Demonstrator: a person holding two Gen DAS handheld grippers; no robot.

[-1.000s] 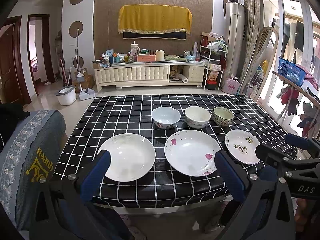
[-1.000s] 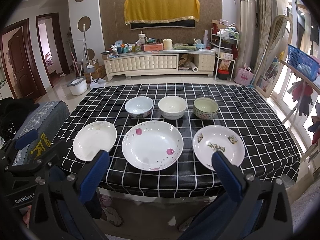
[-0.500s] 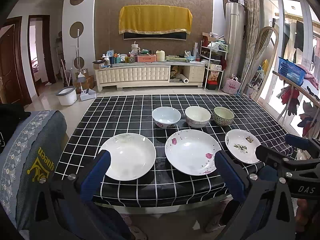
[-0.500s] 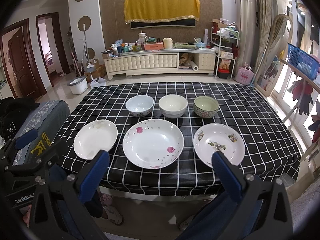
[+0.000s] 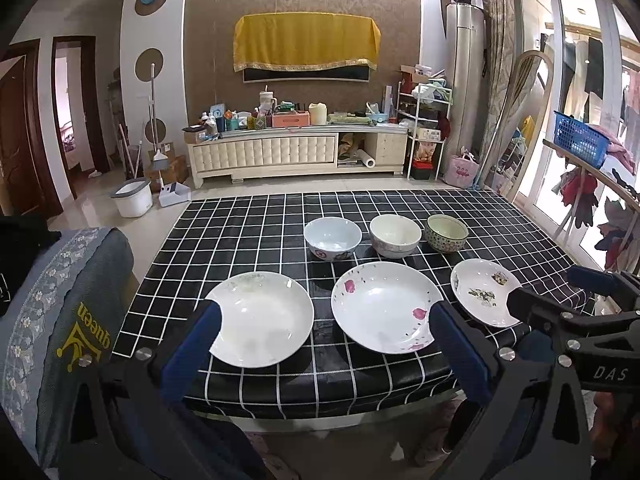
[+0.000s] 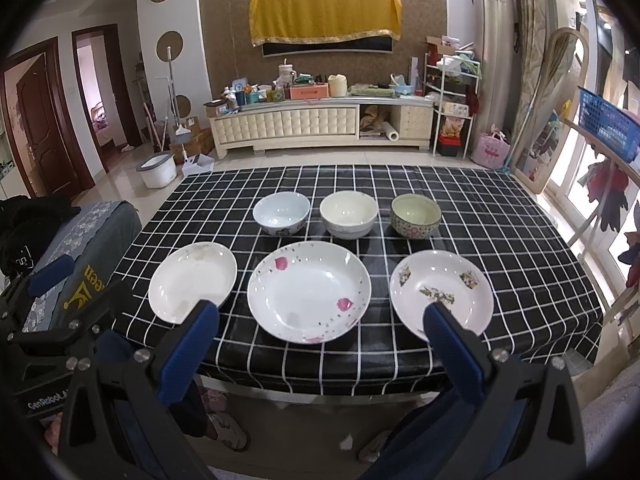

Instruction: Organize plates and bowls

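The left gripper (image 5: 320, 332) hangs before the near edge of the table (image 5: 248, 232), its blue-padded fingers (image 5: 192, 348) spread wide and holding nothing; between them lie the plain white plate (image 5: 262, 318) and the larger rose-petal plate (image 5: 382, 306). The right gripper (image 6: 320, 328) is likewise wide apart and empty, straddling the rose-petal plate, with the small plate with leaf motifs (image 6: 442, 290) at its right finger. Behind the three plates, in a row and apart from one another, stand a pale blue bowl (image 6: 282, 213), a cream bowl (image 6: 349, 214) and a green patterned bowl (image 6: 416, 215). All rest on a black grid-checked cloth. A grey cushioned chair (image 5: 60, 320) stands left of the table.
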